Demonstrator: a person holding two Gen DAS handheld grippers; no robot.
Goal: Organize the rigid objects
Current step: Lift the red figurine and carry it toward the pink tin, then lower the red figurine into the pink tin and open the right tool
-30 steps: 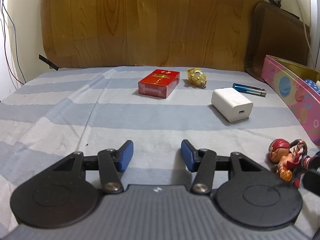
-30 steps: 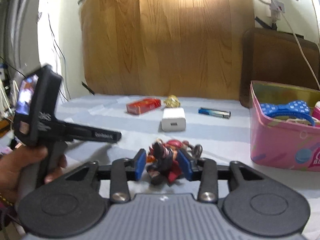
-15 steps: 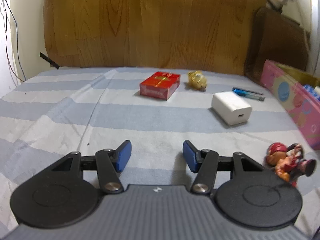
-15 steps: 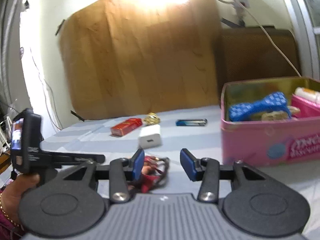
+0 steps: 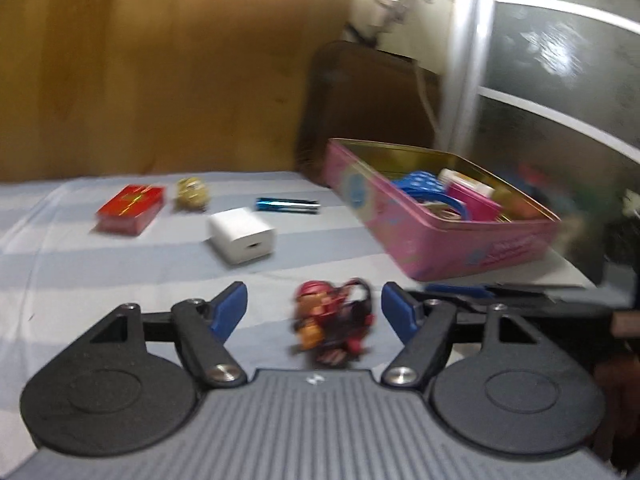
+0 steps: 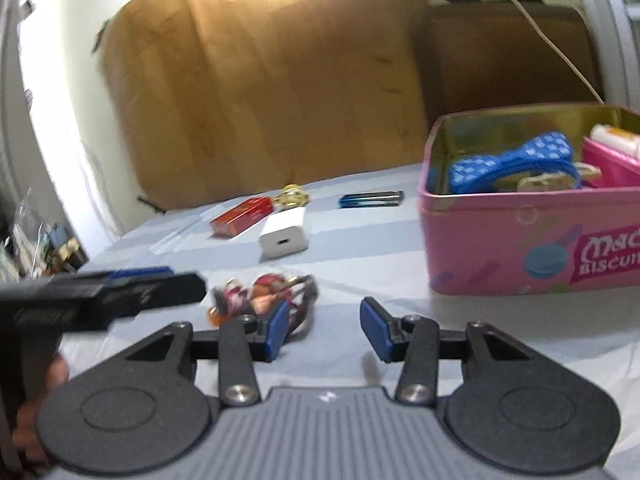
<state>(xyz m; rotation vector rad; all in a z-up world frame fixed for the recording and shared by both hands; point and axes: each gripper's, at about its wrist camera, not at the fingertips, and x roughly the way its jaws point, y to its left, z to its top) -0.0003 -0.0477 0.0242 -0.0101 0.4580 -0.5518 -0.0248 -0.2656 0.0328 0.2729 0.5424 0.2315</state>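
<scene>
Ahead and right of your right tongs (image 6: 322,330) the pink tin (image 6: 520,240) already holds a blue bow and a few other bits, so part of the sorting looks done, while the red box (image 5: 130,210), white charger (image 5: 242,236), blue lighter (image 5: 288,205), gold trinket (image 5: 192,199) and figurine (image 5: 332,328) remain out on the striped bed (image 5: 80,272). Both tongs are released and hold nothing. The figurine, a small red, knobbly toy lying on its side, sits between your left tongs (image 5: 314,312) and just left of the right ones.
</scene>
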